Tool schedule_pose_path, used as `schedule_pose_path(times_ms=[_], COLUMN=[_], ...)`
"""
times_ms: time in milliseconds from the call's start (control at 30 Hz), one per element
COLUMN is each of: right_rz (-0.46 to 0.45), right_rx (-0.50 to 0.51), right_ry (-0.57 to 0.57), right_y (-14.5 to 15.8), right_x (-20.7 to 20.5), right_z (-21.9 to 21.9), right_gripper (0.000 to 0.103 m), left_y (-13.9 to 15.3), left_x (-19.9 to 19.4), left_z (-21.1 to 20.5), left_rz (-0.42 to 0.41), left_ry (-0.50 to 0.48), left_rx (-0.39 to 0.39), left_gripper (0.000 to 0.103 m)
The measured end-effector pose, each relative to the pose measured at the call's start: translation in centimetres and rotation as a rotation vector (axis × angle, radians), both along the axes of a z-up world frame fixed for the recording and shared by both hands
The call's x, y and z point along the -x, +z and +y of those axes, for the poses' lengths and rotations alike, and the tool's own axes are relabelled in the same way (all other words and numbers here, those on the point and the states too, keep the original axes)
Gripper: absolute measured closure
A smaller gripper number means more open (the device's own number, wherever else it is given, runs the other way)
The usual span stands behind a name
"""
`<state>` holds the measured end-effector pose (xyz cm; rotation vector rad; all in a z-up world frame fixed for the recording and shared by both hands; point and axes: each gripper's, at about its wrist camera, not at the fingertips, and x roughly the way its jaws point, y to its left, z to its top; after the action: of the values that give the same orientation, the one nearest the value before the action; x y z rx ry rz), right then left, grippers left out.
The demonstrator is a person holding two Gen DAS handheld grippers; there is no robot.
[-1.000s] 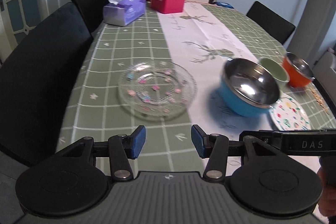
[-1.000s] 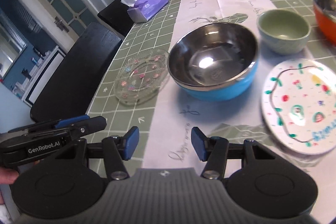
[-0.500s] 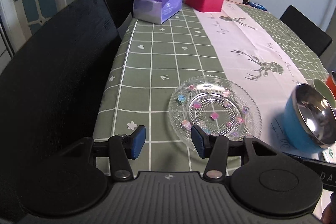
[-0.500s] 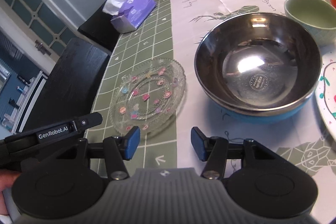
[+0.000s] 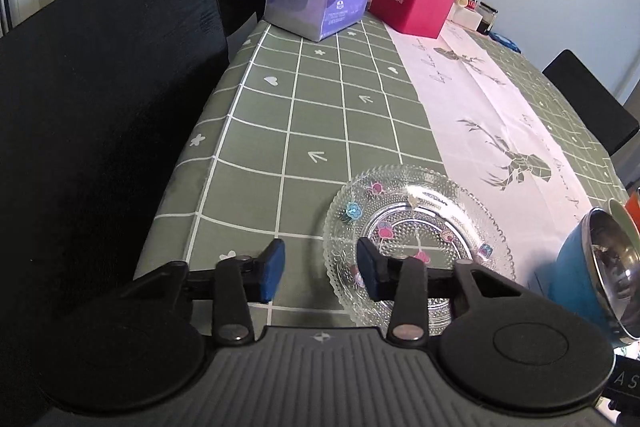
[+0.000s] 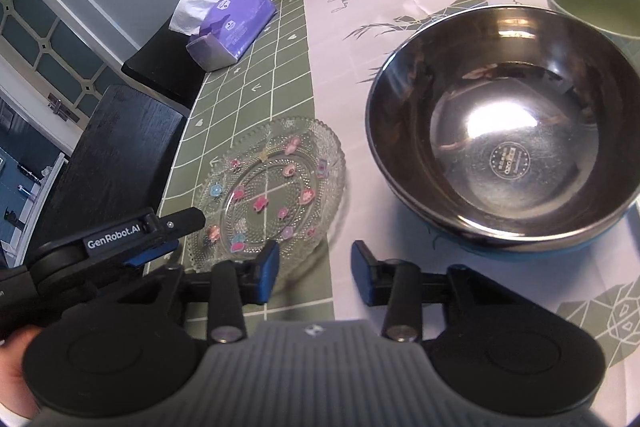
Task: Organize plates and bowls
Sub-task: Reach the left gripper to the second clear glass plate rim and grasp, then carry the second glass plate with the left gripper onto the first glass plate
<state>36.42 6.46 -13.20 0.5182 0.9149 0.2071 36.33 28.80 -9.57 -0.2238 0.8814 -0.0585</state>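
While my left gripper (image 5: 320, 273) and right gripper (image 6: 314, 271) are narrowing, both empty, I am judging the glass plate (image 5: 416, 223) just ahead between them as brittle, slippery, best pinched at its beaded rim.

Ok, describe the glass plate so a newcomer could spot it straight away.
On the green checked tablecloth, near the table's edge by the black chairs, lies the glass plate, just left of the big steel bowl with the blue outside. It alone is clear, with a beaded, scalloped rim and small pink and blue flowers.
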Motion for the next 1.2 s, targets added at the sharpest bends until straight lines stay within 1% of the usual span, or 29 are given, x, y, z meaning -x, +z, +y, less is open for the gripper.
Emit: schedule_pose_path(times_ms=[33,67,100,133,167,267,367,533,733,967,1200], right_rz=[0.002,0.004,0.002,-0.003,-0.006,-0.006,0.0,0.009,0.022,0.048,0.081], right_rx=[-0.006,-0.017,-0.026,-0.031,-0.02,-0.012,-0.016,-0.011,-0.003,-0.01,-0.006], right_ry=[0.005,0.011,0.023,0.037,0.045,0.055,0.07,0.115,0.17,0.19,0.189], right_y=[-0.1,-0.2,-0.2,-0.2,-0.1,0.0,0.1,0.4,1.0,1.3,1.1], right_x=[-0.1,-0.2,-0.3,-0.4,-0.5,-0.5,-0.3,1.2,4.7,9.6,13.4], right_z=[0.0,-0.1,-0.1,0.0,0.1,0.1,-0.1,-0.4,-1.5,-4.4,-8.0], right_gripper=[0.077,0.08,0.081,0.089,0.089,0.089,0.089,0.09,0.09,0.091,0.092], left_y=[-0.2,-0.3,-0.3,-0.3,-0.2,0.1,0.4,0.9,1.5,1.8,2.0], left_x=[-0.1,0.0,0.0,0.1,0.1,0.3,0.8,3.0,6.9,11.8,15.8], left_z=[0.0,-0.1,-0.1,-0.2,-0.5,-1.1,-1.2,-1.4,-2.6,-5.4,-8.5], left_rz=[0.006,0.002,-0.002,-0.004,-0.001,0.004,0.022,0.052,0.09,0.149,0.182], left_ry=[-0.003,-0.011,-0.014,-0.02,-0.022,-0.03,-0.036,-0.056,-0.074,-0.084,-0.147], left_rx=[0.002,0.011,0.018,0.025,0.024,-0.02,-0.03,-0.061,-0.076,-0.081,-0.086], left_gripper=[0.07,0.072,0.077,0.087,0.087,0.087,0.088,0.089,0.089,0.09,0.09])
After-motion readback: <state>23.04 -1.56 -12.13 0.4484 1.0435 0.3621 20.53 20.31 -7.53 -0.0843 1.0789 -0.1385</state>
